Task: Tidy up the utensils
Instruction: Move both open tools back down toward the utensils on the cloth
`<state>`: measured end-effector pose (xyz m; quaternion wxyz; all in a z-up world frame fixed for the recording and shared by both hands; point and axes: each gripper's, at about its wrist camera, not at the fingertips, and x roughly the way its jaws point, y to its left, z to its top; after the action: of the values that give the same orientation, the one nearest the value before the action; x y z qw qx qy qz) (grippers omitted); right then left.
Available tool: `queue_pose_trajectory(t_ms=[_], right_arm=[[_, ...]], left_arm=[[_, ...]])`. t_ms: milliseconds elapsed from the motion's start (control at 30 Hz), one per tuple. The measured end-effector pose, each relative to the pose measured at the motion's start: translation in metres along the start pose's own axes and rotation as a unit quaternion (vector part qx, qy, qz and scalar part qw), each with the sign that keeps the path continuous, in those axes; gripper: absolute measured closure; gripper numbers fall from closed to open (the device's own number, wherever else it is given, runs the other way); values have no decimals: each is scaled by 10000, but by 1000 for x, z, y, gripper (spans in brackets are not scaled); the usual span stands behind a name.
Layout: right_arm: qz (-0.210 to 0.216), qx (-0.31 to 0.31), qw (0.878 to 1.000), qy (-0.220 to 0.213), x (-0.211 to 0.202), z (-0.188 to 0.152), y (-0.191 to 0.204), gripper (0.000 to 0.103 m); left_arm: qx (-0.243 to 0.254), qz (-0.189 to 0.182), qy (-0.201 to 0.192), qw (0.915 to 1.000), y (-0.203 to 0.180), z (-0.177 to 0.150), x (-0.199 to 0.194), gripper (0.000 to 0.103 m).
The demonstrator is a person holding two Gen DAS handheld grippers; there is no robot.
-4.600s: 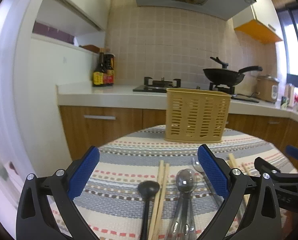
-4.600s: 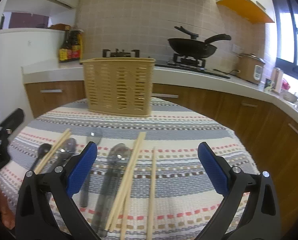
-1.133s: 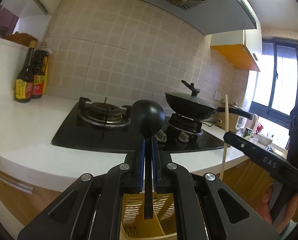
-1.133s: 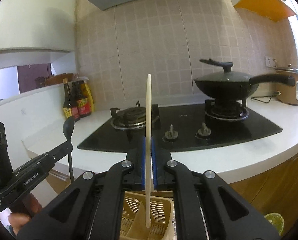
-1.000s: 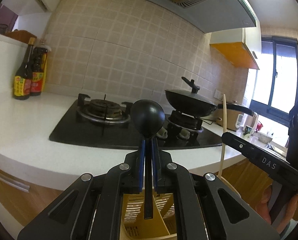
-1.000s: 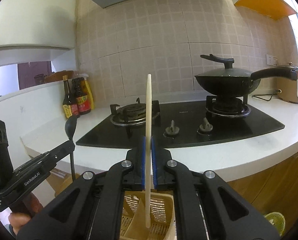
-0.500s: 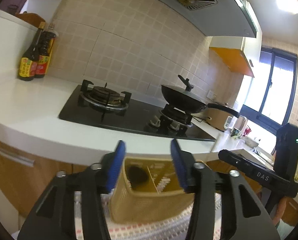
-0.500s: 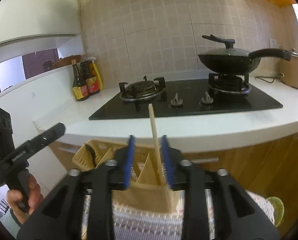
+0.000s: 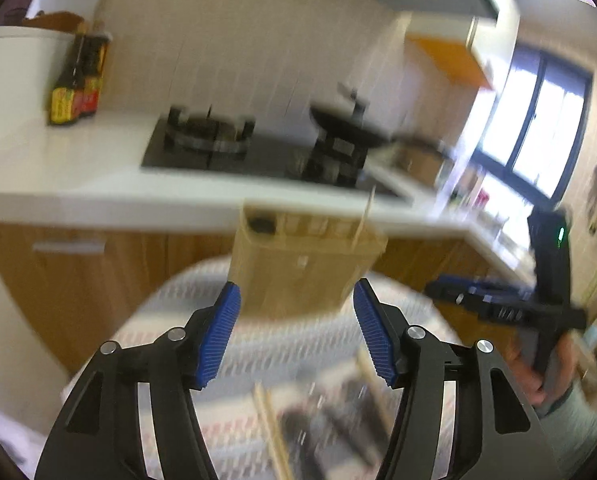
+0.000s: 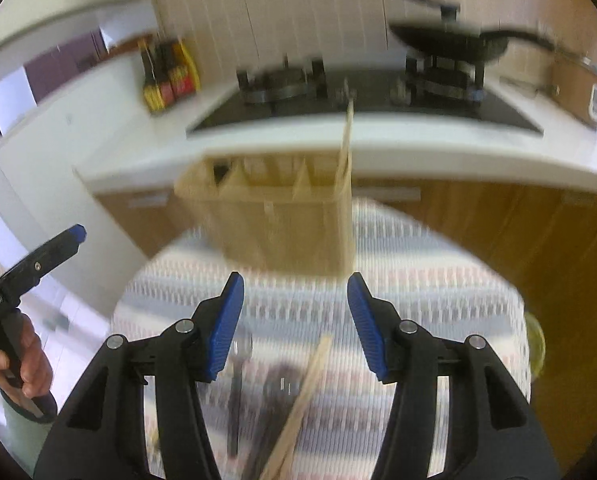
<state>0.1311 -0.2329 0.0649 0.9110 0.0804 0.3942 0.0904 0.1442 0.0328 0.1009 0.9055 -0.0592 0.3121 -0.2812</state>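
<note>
Both views are motion-blurred. The tan slotted utensil basket [image 9: 302, 264] stands on the striped cloth; it also shows in the right wrist view [image 10: 274, 220]. A black spoon head [image 9: 261, 223] sits in its left compartment and a chopstick [image 10: 345, 148] stands in its right compartment. My left gripper [image 9: 298, 340] is open and empty, short of the basket. My right gripper [image 10: 296, 318] is open and empty, also short of it. Chopsticks [image 9: 270, 428] and dark utensils [image 9: 330, 420] lie on the cloth below; the right wrist view shows chopsticks [image 10: 302, 400] too.
The striped tablecloth [image 10: 418, 280] covers a round table. Behind it runs a white counter [image 9: 78, 184] with a gas hob [image 10: 282, 80], a black wok [image 10: 450, 46] and sauce bottles [image 9: 76, 92]. The other gripper shows at right [image 9: 506, 304] and at left [image 10: 30, 268].
Both grippers released their items into the basket, opened wider, and pulled back and tilted down, so the table and the remaining utensils now come into view.
</note>
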Motion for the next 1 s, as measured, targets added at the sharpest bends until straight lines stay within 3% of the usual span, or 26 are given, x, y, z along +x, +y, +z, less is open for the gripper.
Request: queue_pose_trajectory(t_ms=[133, 200, 267, 433, 500, 667, 867, 1000], right_arm=[[36, 92, 9957, 916, 25, -26, 2, 55], [89, 155, 9917, 1274, 38, -39, 2, 62], [209, 281, 9862, 1615, 51, -52, 0, 66], [202, 564, 9751, 2135, 79, -72, -6, 69], [77, 659, 9722, 2244, 87, -77, -10, 76], [174, 807, 9659, 2453, 101, -87, -14, 84], [1, 626, 9641, 2582, 119, -88, -4, 85], [-129, 434, 9652, 2575, 123, -88, 4, 97]], left_arm=[[10, -3, 735, 9973, 2, -26, 7, 47], [-58, 42, 1203, 9927, 7, -42, 17, 52], [-98, 6, 1658, 9861, 12, -59, 31, 62], [-110, 82, 2667, 9637, 19, -96, 65, 63], [24, 406, 2798, 9592, 18, -105, 74, 69], [277, 565, 2880, 9556, 11, -111, 82, 75], [459, 792, 2988, 9499, 7, -113, 91, 80], [463, 786, 2955, 9510, 6, -114, 91, 81]])
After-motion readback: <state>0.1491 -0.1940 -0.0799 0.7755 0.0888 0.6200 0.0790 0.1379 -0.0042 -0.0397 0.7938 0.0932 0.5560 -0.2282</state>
